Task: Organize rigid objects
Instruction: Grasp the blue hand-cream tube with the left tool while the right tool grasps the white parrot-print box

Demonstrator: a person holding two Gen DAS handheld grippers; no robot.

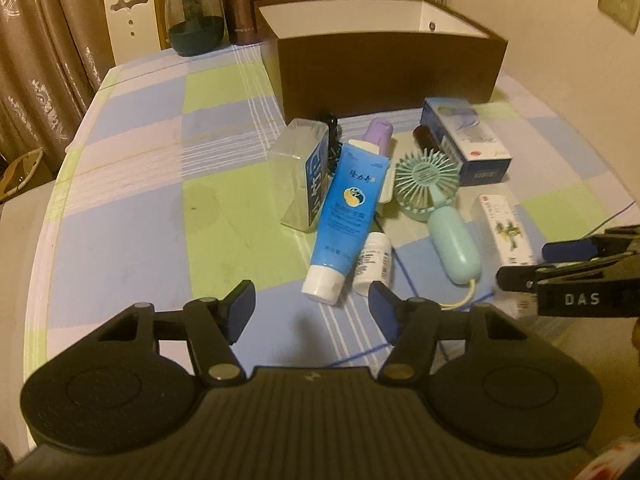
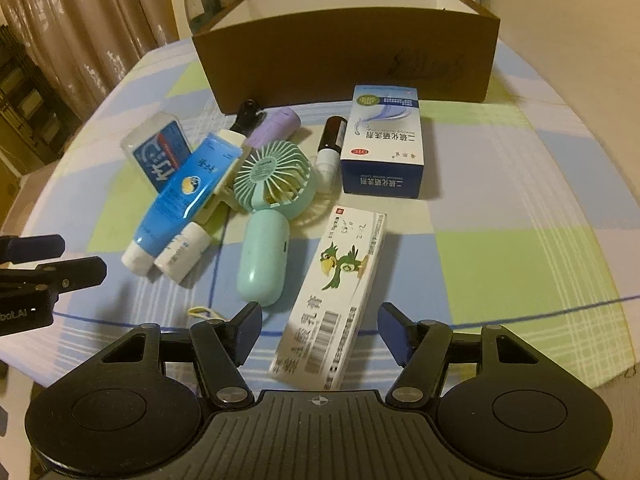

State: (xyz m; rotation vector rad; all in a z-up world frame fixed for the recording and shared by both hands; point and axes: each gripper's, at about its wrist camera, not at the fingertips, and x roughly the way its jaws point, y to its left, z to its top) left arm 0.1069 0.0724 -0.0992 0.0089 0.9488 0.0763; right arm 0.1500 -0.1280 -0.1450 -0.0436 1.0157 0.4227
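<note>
Right gripper [image 2: 318,330] low over the near table edge, jaws apart with the near end of a long white carton [image 2: 334,300] lying between them; the blue pads stand clear of its sides, nothing gripped. Carton bears a green parrot and a barcode and runs away toward the pile. Left gripper [image 1: 312,308] likewise apart, only checked cloth [image 1: 132,160] between its fingers; just beyond its tips lie the white cap of a blue tube [image 1: 346,216] and a small white bottle [image 1: 374,262], side by side and touching. Each gripper shows at the edge of the other's view. Mid pile: mint hand fan [image 2: 268,216], handle toward the grippers, head resting against the tube and a cream-coloured item beneath it. Left of the tube, a clear plastic box [image 1: 300,172] with a blue label, tilted. Behind the fan head, a lilac cylinder [image 2: 274,128] and a black object, too small to identify. Right of the fan, a small dark-and-white vial [image 2: 330,146] beside a blue-and-white box [image 2: 384,140], lying flat. Farthest, a brown bin [image 2: 352,60] with white inner walls, open top, standing apart just behind the pile; what it holds cannot be seen. Beyond the table: jar, brown flask, pink plush, curtains.
</note>
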